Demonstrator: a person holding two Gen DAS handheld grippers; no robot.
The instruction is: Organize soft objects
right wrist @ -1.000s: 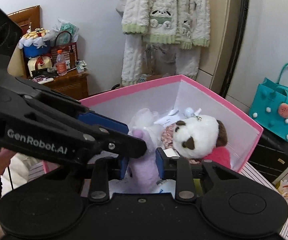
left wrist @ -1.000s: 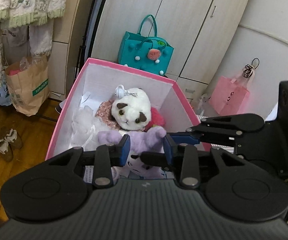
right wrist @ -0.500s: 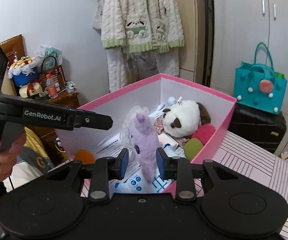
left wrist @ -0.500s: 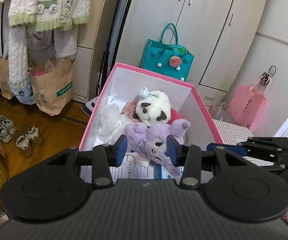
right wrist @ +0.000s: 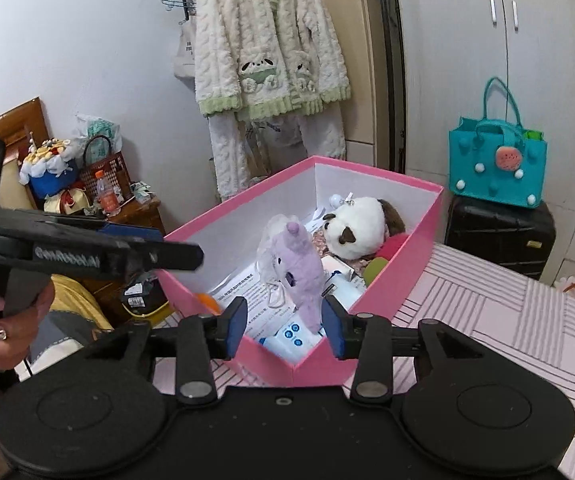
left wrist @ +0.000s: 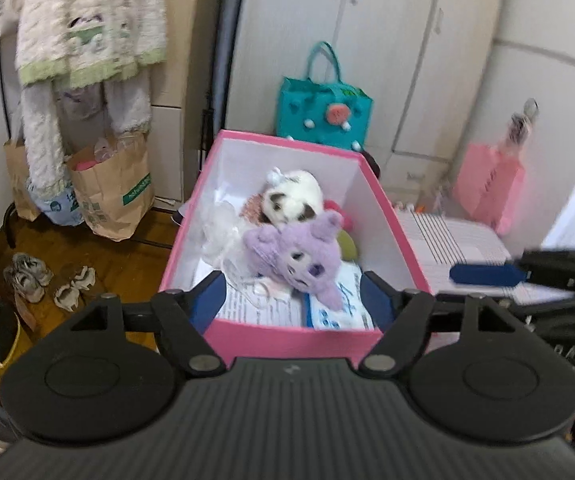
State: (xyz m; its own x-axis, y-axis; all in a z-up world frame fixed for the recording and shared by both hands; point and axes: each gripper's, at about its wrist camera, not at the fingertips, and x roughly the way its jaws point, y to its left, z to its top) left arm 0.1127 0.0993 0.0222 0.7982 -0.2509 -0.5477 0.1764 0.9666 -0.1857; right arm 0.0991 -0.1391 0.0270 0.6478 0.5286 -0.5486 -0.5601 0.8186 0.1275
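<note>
left wrist view: both tools [left wrist: 291,300] [right wrist: 283,326] opening empty, purple plush [left wrist: 299,258] inside pink box [left wrist: 287,340].

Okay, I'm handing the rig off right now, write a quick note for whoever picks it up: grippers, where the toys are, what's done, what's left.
Left gripper: jaws opening, nothing between the pads.
Right gripper: jaws opening, nothing gripped.
Purple plush lies in the pink box, in front of the white plush, on papers.
Done: purple plush is in the box.
Left: no other loose toy shows in either view; look around before closing out.
</note>
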